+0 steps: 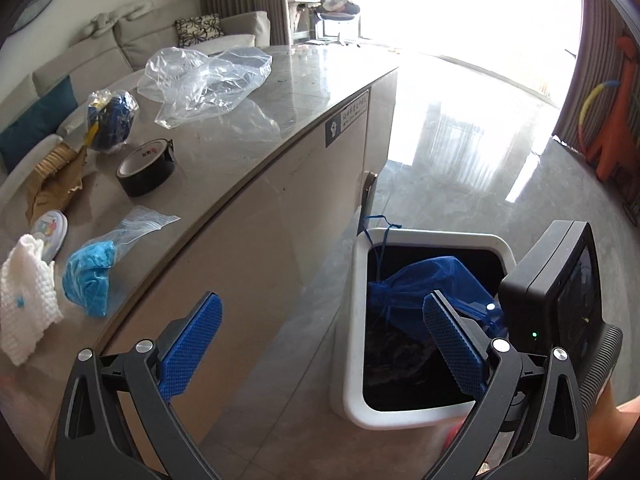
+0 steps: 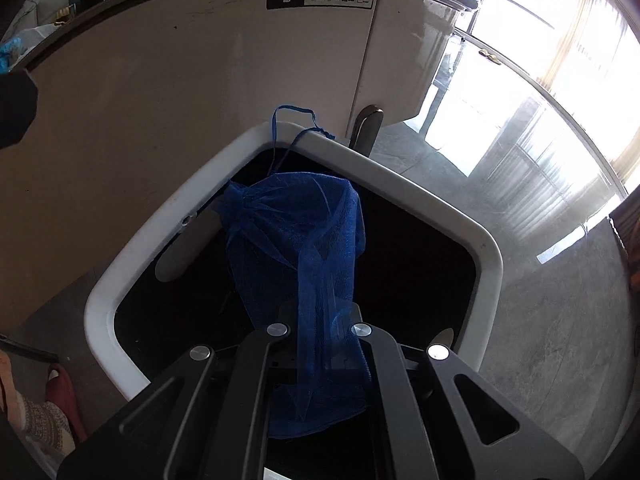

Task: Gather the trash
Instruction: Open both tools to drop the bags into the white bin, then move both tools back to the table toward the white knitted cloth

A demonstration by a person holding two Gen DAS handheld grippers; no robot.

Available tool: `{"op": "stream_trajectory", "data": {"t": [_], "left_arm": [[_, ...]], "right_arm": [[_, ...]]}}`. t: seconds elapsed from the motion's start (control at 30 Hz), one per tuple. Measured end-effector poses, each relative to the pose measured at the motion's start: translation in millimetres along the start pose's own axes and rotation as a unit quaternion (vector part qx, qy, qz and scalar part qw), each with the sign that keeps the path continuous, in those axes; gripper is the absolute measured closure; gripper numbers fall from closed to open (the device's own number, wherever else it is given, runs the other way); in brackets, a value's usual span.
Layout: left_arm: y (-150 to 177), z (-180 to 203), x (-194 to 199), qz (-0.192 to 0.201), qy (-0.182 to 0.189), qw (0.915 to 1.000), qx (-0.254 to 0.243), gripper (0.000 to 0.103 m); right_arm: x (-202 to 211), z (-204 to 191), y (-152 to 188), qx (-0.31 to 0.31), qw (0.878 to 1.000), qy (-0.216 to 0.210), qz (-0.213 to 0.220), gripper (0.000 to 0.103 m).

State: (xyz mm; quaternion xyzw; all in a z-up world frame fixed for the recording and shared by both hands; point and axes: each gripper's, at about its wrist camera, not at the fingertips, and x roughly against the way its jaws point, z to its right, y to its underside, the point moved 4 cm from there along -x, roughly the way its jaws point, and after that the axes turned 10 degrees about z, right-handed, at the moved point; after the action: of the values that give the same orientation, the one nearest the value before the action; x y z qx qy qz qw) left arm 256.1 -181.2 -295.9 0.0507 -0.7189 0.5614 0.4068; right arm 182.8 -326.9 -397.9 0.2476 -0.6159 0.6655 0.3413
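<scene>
Between my right gripper's (image 2: 320, 332) fingers, which stand pressed nearly together, I have a fold of the blue mesh bag (image 2: 296, 248) pinched; the net runs from the jaws up and forward, its bulk hanging over the black-lined mouth of the white trash bin (image 2: 486, 248). Bag's gathered neck leans toward the bin's far-left rim, and its blue drawstring (image 2: 294, 110) loops out over that rim against the cabinet front. My left gripper (image 1: 320, 344) stands wide, nothing between its blue pads (image 1: 192, 344); it hangs beside the bin, one pad over the cabinet face, the other over the bin's opening. From that view the right tool's black body (image 1: 556, 292) sits at the bin's right rim with the mesh bag just under it. Bin stands on the grey floor, touching or just beside the beige counter (image 1: 304, 92). On the counter top: crumpled clear plastic bag (image 1: 204, 80), roll of black tape (image 1: 147, 168), a dark blue bundle with yellow (image 1: 112, 120), brown paper packaging (image 1: 52, 184), a zip bag holding something light blue (image 1: 94, 276), a white knitted piece (image 1: 24, 308), a small round colourful item (image 1: 50, 232). Low left in the right view, a slippered foot (image 2: 40, 420) by the bin.
</scene>
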Motion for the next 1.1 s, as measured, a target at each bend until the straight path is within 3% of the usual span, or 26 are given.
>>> {"op": "stream_trajectory", "data": {"t": [0.23, 0.33, 0.37, 0.4, 0.43, 0.47, 0.8, 1.1], "left_arm": [[-2.3, -5.6, -3.1, 0.001, 0.001, 1.0, 0.004, 0.003], [0.0, -4.2, -6.1, -0.003, 0.002, 1.0, 0.003, 0.003], [0.6, -3.5, -6.7, -0.004, 0.002, 1.0, 0.002, 0.003], [1.4, -2.7, -7.3, -0.006, 0.003, 1.0, 0.001, 0.003], [1.9, -1.7, -8.0, -0.007, 0.003, 1.0, 0.001, 0.003], [2.0, -1.0, -8.4, -0.007, 0.003, 1.0, 0.0, 0.003], [-2.8, -4.2, -6.1, 0.002, 0.003, 1.0, 0.007, 0.003], [-20.0, -22.9, 10.6, 0.036, -0.014, 0.9989, 0.027, 0.003]], "right_arm": [[-9.2, -2.3, 12.9, 0.011, 1.0, 0.0, -0.021, 0.099], [-8.2, -2.0, 15.8, 0.014, 1.0, 0.001, -0.027, 0.092], [-9.3, -2.4, 16.7, 0.013, 0.999, -0.003, -0.034, 0.067], [-8.7, -2.2, 16.8, 0.011, 0.999, -0.003, -0.032, 0.026], [-6.9, -1.7, 16.2, 0.01, 1.0, 0.008, -0.025, 0.011], [-5.0, -1.1, 15.6, 0.013, 1.0, 0.018, -0.018, 0.004], [12.3, 2.9, -2.5, 0.018, 0.999, 0.036, 0.013, 0.004], [63.2, 17.0, -53.5, -0.024, 0.991, 0.05, 0.119, 0.004]]}}
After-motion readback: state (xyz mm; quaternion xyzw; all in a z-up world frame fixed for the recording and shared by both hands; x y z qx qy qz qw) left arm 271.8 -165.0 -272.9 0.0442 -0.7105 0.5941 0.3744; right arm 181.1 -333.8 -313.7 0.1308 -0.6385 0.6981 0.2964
